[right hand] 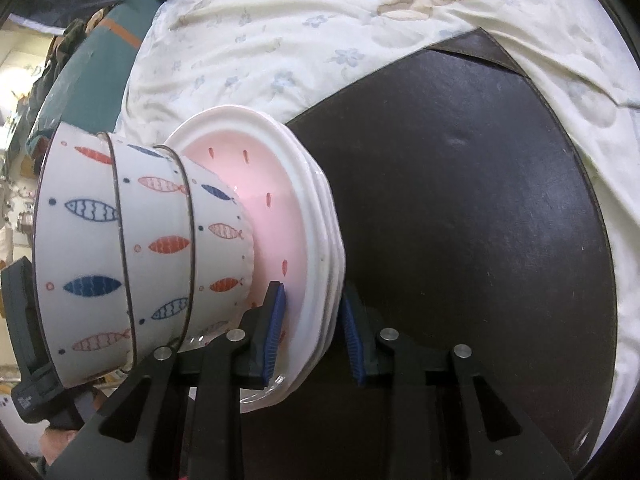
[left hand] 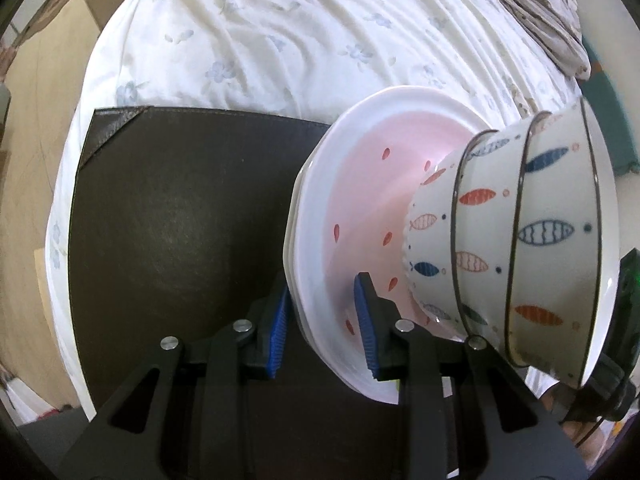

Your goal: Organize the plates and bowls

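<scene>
A stack of white plates (left hand: pixel 316 216), the top one pink with red specks (left hand: pixel 360 184), carries three nested fish-pattern bowls (left hand: pixel 552 232). The stack stands over a dark brown mat (left hand: pixel 180 220). My left gripper (left hand: pixel 322 330) is shut on the rim of the plate stack, one blue pad under it and one on the pink face. From the opposite side, my right gripper (right hand: pixel 312 334) is shut on the same plates (right hand: pixel 320 216) beside the bowls (right hand: pixel 92 240). I cannot tell whether the stack touches the mat (right hand: pixel 460 220).
The mat lies on a rumpled white floral bedsheet (left hand: pixel 280 40) (right hand: pixel 280 20). A patterned quilt (left hand: pixel 540 12) is bunched at the far side. A teal cushion (right hand: pixel 92 76) lies beyond the bed. The other gripper's dark body shows at each frame's edge (left hand: pixel 624 292) (right hand: pixel 24 340).
</scene>
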A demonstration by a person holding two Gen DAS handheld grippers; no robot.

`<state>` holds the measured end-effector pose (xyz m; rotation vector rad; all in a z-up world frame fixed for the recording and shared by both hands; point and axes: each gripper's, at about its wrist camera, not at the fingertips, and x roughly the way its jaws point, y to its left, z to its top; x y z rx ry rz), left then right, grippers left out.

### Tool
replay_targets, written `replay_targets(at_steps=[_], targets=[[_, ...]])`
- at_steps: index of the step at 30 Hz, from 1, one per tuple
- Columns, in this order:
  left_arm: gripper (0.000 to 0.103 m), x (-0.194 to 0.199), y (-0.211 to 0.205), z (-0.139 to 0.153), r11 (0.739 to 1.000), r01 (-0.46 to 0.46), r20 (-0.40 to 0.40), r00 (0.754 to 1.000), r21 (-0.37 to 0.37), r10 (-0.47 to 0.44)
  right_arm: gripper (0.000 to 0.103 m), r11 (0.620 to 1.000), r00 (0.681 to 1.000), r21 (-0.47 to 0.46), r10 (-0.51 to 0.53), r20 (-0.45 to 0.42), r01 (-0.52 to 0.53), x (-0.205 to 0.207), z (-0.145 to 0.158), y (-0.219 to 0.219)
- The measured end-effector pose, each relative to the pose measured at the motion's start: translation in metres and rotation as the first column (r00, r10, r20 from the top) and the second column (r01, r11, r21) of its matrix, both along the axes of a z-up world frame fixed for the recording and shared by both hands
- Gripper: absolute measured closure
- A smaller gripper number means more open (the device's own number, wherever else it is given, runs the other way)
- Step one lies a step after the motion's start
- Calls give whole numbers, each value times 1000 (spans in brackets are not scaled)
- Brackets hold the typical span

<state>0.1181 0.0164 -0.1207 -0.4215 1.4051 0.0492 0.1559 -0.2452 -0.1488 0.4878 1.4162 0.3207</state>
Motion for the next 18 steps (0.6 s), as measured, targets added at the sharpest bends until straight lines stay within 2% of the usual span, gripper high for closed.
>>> replay_targets(at_steps=[7,8,9,10,12,15,17,18], targets=[[74,-17,5,18,997,19,51,998,74,-22,68,997,996,-49,-56,76,60,-12,18,-20],[73,-18,3,20,996,24,59,998,86,-29,64,994,994,-82,-65,93,73,-14,23,-23],[73,-23,4,24,994,28,67,997,102,-35,54,990,991,-117,-67,112,80,-19,28,-24],[73,-28,5,30,992,32,85,995,126,-43,50,983,989,-160,-66,131,87,-22,33,-25],[73,-36,5,35,990,34,91,995,137,-47,49,968,988,-233,-57,146,90,-31,37,-29],[73,-52,14,46,992,26,89,995,120,-37,47,960,985,-257,-67,159,107,-43,44,-35],[73,-54,17,58,988,-1,115,993,157,-17,33,957,978,-261,-80,192,130,-55,56,-39],[73,-58,19,65,985,-19,133,991,169,-4,31,956,975,-261,-84,203,137,-58,61,-37]])
